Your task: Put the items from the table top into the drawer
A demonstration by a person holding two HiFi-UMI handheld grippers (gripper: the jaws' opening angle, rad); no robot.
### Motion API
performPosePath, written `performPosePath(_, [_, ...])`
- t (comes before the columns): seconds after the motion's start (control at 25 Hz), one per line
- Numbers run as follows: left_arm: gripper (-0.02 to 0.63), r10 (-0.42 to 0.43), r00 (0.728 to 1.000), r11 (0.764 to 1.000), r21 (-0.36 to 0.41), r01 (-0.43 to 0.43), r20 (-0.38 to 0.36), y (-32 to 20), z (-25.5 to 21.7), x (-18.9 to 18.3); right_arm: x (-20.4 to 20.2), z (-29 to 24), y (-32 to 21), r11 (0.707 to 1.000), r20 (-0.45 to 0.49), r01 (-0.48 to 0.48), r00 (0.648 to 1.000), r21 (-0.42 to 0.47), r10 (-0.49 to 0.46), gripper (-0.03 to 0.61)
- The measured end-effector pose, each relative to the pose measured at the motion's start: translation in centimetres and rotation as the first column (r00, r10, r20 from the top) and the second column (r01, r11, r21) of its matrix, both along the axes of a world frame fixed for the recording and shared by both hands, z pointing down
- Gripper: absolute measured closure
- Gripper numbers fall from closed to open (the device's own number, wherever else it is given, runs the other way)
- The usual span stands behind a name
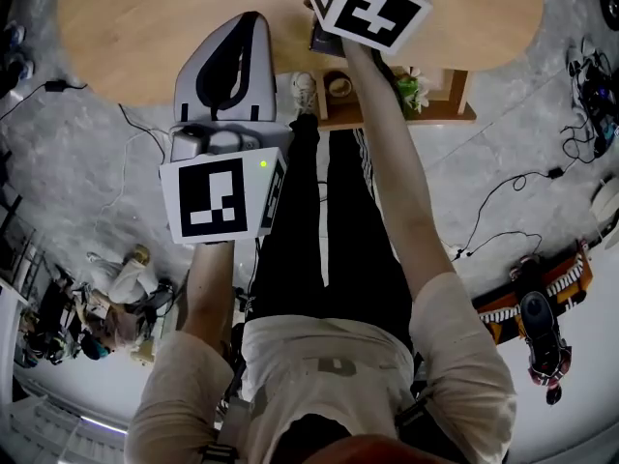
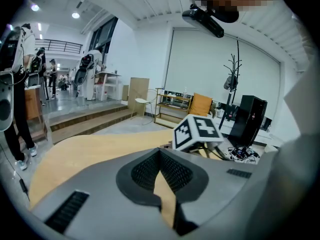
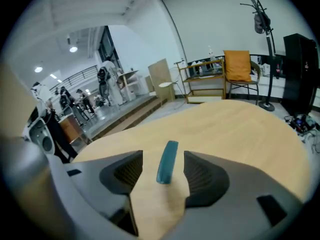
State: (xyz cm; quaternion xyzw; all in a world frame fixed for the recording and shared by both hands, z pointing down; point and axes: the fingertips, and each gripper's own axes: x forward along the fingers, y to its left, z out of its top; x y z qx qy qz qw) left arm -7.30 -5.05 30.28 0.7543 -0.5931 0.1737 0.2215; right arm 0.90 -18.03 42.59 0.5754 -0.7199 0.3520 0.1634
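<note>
Head view: one wooden surface (image 1: 116,27), the left tool (image 1: 253,22) over its edge. Left gripper view: its two jaws are together, nothing in them. Right gripper view: the right tool (image 3: 163,156) has jaws apart; one blue-green stick (image 3: 167,165) lies on the surface between them, untouched.

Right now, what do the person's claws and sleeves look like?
The left claw and right claw are grey shells with black ribbed pads. Each carries a white cube with black square markers: the left cube, with a small green light, and the right cube. The person wears pale short sleeves.
</note>
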Motion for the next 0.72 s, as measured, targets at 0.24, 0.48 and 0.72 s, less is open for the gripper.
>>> performPosePath(0.24, [0.606, -0.062, 0.998, 0.998, -0.015, 0.063, 0.027, -1.2, 1.0, -3.7, -0.7, 7.5, -4.1, 0.982, -0.214, -0.084, 0.976, -0.172, 0.046, 0.331])
performPosePath(0.48, [0.606, -0.137, 0.99, 0.99, -0.03, 0.137, 0.03, -1.7, 1.8, -6.9, -0.9, 8.9, -4.9, 0.969, -0.275, -0.136, 0.959, -0.206, 0.076, 0.331])
performPosePath(0.72, [0.606, -0.125, 0.992, 0.992, -0.023, 0.126, 0.012, -2.4, 1.7, -5.9, -0.4, 9.2, -4.8, 0.969, -0.282, -0.136, 0.957, -0.204, 0.075, 0.333])
